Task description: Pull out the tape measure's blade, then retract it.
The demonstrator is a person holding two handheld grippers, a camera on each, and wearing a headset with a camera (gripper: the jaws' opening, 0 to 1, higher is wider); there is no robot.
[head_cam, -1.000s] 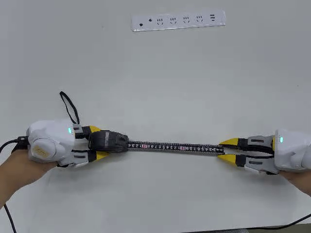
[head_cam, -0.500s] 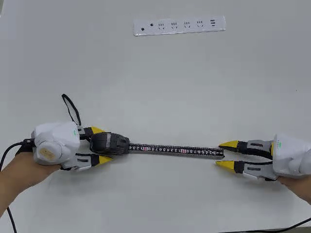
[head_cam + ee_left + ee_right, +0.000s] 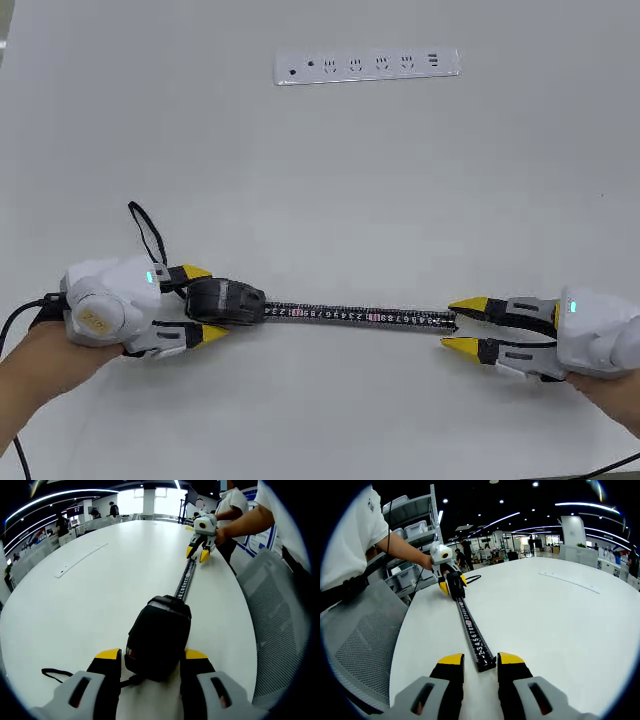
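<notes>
Lately released: the right gripper (image 3: 452,322), pinched on the tip of the blade (image 3: 360,316) a second ago, is now found with its fingers (image 3: 470,304) parted, one to each side of the blade end. The opening was already begun half a second ago.

- In the right gripper view the blade (image 3: 470,627) is seen ending between the two yellow fingers (image 3: 451,667). It lies close to one of them, but whether it touches cannot be settled.
- The left gripper (image 3: 205,301) is unchanged, its fingers clamped on the black case (image 3: 228,301) of the tape measure. The same hold is confirmed in the left gripper view, one finger on each flank of the case (image 3: 159,635).
- The tape measure is laid along the near edge of the bench (image 3: 330,180), case toward the near left corner and blade run out flat toward the right. A black strap (image 3: 148,230) is looped behind the case, and a power strip (image 3: 367,66) lies well apart toward the far edge.
- No clear shortening of the blade is noted since the release.

The pull-out is judged complete and the retraction not yet begun. With the tip let go and the blade still out, it is presumed held by a lock or by friction on the bench. A sudden whip-back is to be watched for once it is freed.
</notes>
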